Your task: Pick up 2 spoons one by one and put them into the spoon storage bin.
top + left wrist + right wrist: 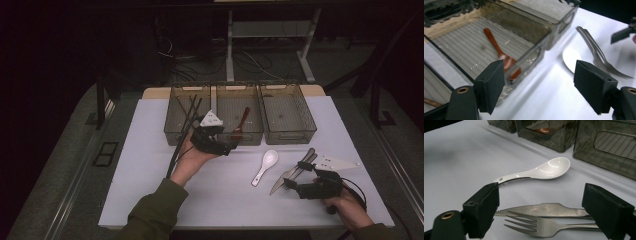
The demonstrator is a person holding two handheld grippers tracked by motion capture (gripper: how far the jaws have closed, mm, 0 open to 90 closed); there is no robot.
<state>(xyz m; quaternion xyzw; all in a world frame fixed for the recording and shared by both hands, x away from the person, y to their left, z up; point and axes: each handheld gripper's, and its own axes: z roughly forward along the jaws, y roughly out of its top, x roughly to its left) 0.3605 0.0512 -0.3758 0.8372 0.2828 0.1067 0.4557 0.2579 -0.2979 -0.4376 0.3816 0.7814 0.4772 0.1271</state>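
White table (pixel 150 165) bears three bins (pixel 239 131); spoon (pixel 265 166); knife (pixel 290 173); fork (pixel 306 161).

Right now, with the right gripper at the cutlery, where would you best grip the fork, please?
Probably mid-handle, from above. The fork lies flat beside the knife, close against it, so its thin neck leaves little room. The right gripper already straddles both, jaws open.

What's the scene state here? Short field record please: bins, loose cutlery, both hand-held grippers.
surface: white table top
bins: three clear plastic bins in a row at the far edge
left bin: long dark chopsticks
middle bin: brown wooden spoon
right bin: nothing seen inside
loose cutlery: white ceramic spoon; steel knife and steel fork lying together
left hand-held gripper: open, holding nothing, at the middle bin's near wall
right hand-held gripper: open, jaws on either side of the knife and fork
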